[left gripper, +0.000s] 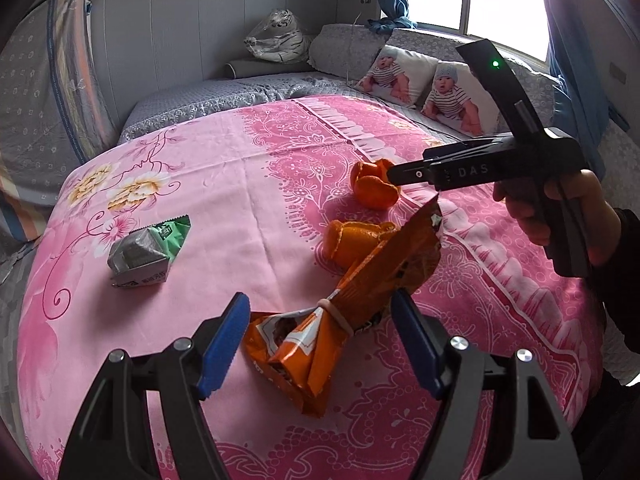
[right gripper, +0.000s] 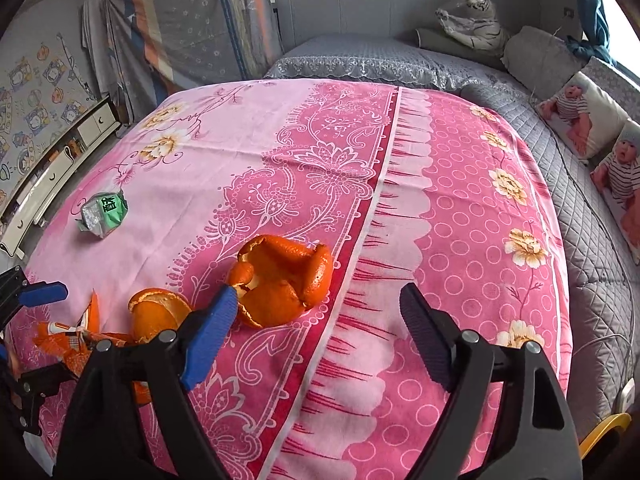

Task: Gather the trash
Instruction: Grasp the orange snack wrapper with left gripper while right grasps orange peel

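Observation:
On the pink flowered cloth [left gripper: 240, 184] lies a crumpled orange snack bag [left gripper: 340, 300], tied at the middle with a rubber band. My left gripper [left gripper: 320, 312] stands open around the bag, and its blue pads do not press it. Two orange peels sit beyond the bag: a near peel [left gripper: 352, 240] and a far peel [right gripper: 284, 280]. My right gripper [right gripper: 318, 296] is open just behind the far peel, with its left fingertip against the peel's edge. A crushed green and silver carton [left gripper: 144, 252] lies apart to the left.
A person's hand [left gripper: 560, 216] holds the right gripper's handle. Behind the cloth runs a grey quilted bed [right gripper: 360, 60] with baby-print pillows [left gripper: 400, 76] and a plush tiger [left gripper: 280, 40]. White drawers [right gripper: 60, 160] stand at the left and a yellow rim [right gripper: 608, 428] shows at the lower right.

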{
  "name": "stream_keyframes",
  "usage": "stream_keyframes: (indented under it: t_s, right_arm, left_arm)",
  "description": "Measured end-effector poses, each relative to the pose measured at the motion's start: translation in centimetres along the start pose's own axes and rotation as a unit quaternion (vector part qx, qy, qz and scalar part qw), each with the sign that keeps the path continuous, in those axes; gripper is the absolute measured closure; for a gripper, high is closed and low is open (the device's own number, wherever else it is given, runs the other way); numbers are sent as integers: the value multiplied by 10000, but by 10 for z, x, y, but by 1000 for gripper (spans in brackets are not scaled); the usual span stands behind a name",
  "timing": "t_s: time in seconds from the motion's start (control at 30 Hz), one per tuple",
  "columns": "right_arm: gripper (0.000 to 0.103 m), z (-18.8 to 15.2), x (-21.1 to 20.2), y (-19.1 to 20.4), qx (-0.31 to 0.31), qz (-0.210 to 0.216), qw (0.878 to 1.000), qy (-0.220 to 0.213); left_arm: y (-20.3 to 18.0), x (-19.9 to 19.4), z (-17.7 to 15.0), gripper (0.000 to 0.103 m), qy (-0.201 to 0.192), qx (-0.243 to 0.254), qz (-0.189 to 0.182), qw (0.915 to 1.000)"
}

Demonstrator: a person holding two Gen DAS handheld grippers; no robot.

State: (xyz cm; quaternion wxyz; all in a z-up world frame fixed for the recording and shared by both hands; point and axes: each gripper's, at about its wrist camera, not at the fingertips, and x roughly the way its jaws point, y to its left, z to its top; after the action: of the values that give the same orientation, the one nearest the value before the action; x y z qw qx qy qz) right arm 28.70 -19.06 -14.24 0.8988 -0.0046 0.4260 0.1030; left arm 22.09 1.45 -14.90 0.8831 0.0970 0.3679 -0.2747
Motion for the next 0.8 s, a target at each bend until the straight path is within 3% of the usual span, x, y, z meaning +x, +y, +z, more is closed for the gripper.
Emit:
stream_keyframes:
  t_s: [0.33, 0.5, 0.8]
  right_arm:
    - [26, 8, 21, -5, 86, 148, 9996, 226]
    - [37, 13, 30, -1, 31, 286, 9990, 338]
    - [56, 13, 40, 7, 23, 501, 9976, 476]
  left_arm:
    - [0, 20, 8, 33, 238, 126, -102, 9996]
    - [0, 31, 11, 35, 336, 164, -176, 9991]
    - [-6, 38, 9, 55, 439, 269, -362, 9980]
